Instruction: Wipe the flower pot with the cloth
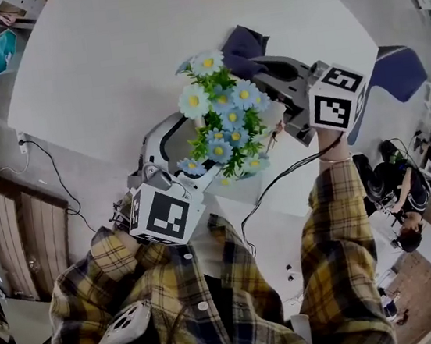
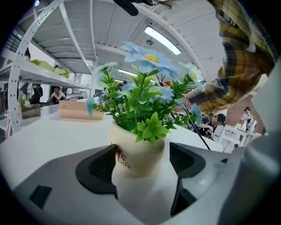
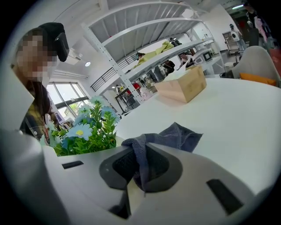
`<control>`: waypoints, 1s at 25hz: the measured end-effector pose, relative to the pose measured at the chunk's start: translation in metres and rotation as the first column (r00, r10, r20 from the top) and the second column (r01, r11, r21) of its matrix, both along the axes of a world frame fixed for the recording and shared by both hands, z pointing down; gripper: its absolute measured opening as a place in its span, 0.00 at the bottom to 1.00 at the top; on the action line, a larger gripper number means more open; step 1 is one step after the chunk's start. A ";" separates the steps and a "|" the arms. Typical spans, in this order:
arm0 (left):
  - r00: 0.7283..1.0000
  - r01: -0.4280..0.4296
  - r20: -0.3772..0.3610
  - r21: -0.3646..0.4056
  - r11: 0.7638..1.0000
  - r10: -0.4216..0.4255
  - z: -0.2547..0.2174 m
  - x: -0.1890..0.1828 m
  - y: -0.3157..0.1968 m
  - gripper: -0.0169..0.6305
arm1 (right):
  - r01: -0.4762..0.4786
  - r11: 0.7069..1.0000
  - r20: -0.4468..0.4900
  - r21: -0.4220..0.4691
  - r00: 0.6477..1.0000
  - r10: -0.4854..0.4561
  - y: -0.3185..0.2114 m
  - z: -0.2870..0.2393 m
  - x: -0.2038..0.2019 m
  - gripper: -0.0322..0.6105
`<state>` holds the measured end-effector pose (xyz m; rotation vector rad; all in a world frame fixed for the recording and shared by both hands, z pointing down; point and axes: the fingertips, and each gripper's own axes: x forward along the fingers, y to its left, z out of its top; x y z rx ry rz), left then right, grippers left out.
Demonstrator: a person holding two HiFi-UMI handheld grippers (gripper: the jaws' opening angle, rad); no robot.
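Cloth (image 3: pixel 176 137) in right gripper (image 3: pixel 139 166) beside flower pot (image 2: pixel 139 154)

The cream flower pot (image 2: pixel 138 154) — blue flowers, green leaves — stands upright on the table (image 2: pixel 52 136). The dark blue-grey cloth (image 3: pixel 178 136) lies crumpled near it, one end pinched in the right gripper (image 3: pixel 139 167).

Left gripper (image 2: pixel 141 161) spread — right gripper (image 3: pixel 139 166) clamped

A wooden box (image 3: pixel 182 87) sits on the white table (image 1: pixel 107 63).
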<state>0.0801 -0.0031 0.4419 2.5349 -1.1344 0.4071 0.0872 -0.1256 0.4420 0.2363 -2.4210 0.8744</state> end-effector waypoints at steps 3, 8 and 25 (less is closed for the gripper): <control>0.998 -0.045 0.033 0.001 0.999 0.045 0.002 0.001 -0.010 0.60 | 0.013 1.000 0.008 -0.023 1.000 -0.013 -0.005 0.001 0.008 0.07; 0.980 -0.191 0.050 0.005 0.981 0.191 0.008 -0.014 -0.013 0.60 | 0.056 0.998 0.001 -0.028 0.998 -0.056 -0.003 0.006 0.002 0.07; 0.577 -0.806 0.150 -0.048 0.589 0.803 0.016 -0.038 -0.023 0.59 | 0.197 0.976 0.017 -0.097 0.980 -0.196 0.004 0.012 -0.015 0.07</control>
